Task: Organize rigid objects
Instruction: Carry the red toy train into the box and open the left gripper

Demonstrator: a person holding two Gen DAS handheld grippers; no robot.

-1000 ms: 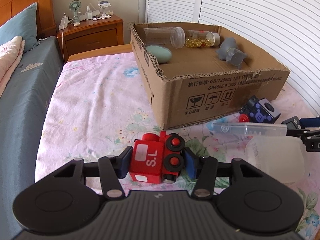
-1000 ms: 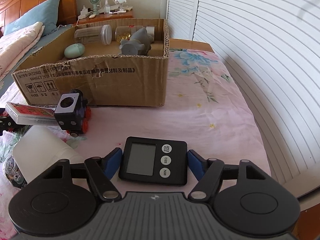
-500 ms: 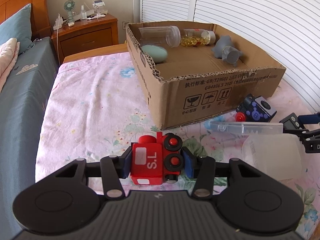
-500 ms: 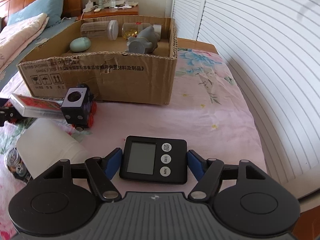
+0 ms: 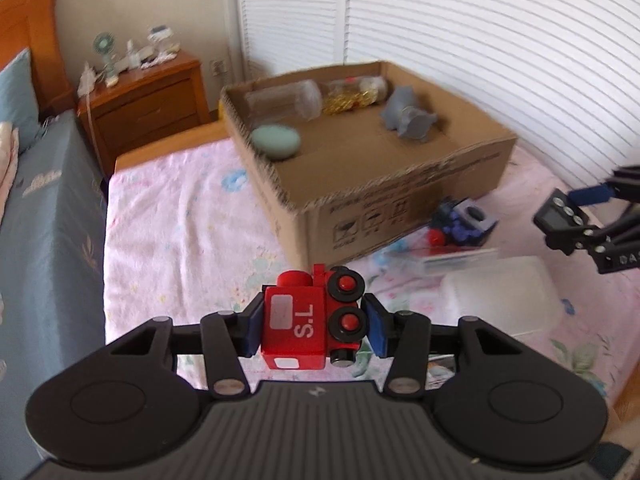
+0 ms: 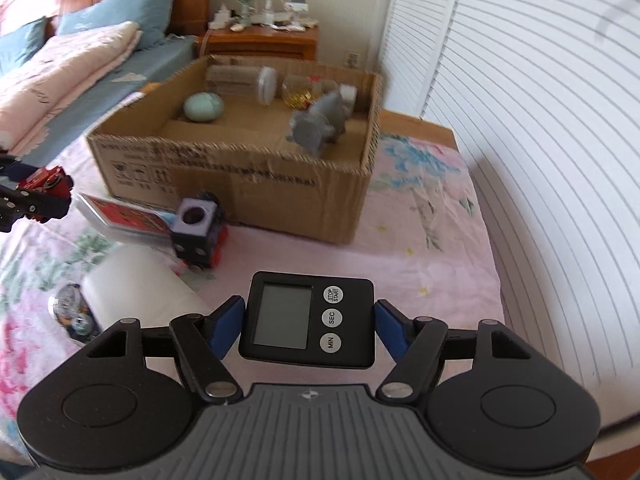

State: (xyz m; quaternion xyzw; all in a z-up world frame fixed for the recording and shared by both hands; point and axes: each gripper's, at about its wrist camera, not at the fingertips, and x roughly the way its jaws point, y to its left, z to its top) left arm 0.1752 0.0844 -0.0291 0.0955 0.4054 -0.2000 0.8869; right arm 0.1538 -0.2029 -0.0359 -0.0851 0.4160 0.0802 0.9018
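A red wooden toy train [image 5: 314, 322] is clamped in the left gripper [image 5: 314, 326], a black digital timer [image 6: 308, 322] in the right gripper [image 6: 308, 328]; both are held at lower centre, seemingly bound for the open cardboard box [image 5: 400, 196] above.

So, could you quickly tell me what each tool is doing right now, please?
Left tool: closed on the red toy train.
Right tool: closed on the black digital timer.

A pink floral bed [image 6: 420, 240] carries a cardboard box [image 6: 240, 176], card case [image 6: 120, 216], dark cube toy [image 6: 196, 232] and translucent container [image 6: 136, 284], all ahead-left of the right gripper [image 6: 308, 326].
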